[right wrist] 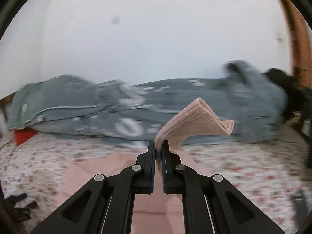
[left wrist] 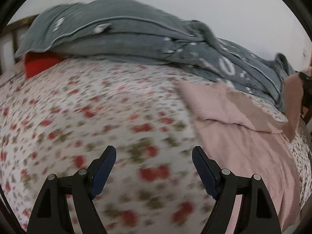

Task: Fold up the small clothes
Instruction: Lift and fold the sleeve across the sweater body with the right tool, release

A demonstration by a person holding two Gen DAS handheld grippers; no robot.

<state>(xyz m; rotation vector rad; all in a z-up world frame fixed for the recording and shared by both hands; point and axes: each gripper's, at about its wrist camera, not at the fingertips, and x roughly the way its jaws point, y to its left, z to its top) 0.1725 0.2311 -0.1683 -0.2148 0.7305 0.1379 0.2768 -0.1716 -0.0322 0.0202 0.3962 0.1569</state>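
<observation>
A pale pink garment (left wrist: 243,142) lies spread on the floral bedsheet (left wrist: 97,117), at the right in the left wrist view. One ribbed edge of the pink garment (right wrist: 197,117) is lifted off the bed, pinched in my right gripper (right wrist: 158,148), which is shut on it. The lifted cloth curls up and to the right above the jaws, and the rest hangs down to the bed below. My left gripper (left wrist: 154,152) stands open over the bare sheet, to the left of the garment, with nothing between its fingers.
A grey duvet (left wrist: 136,37) with white marks is bunched along the far side of the bed against a white wall. A red cloth (left wrist: 39,64) peeks from under its left end. Dark objects (right wrist: 19,204) lie at the bed's left edge. A wooden frame (right wrist: 300,48) stands at the right.
</observation>
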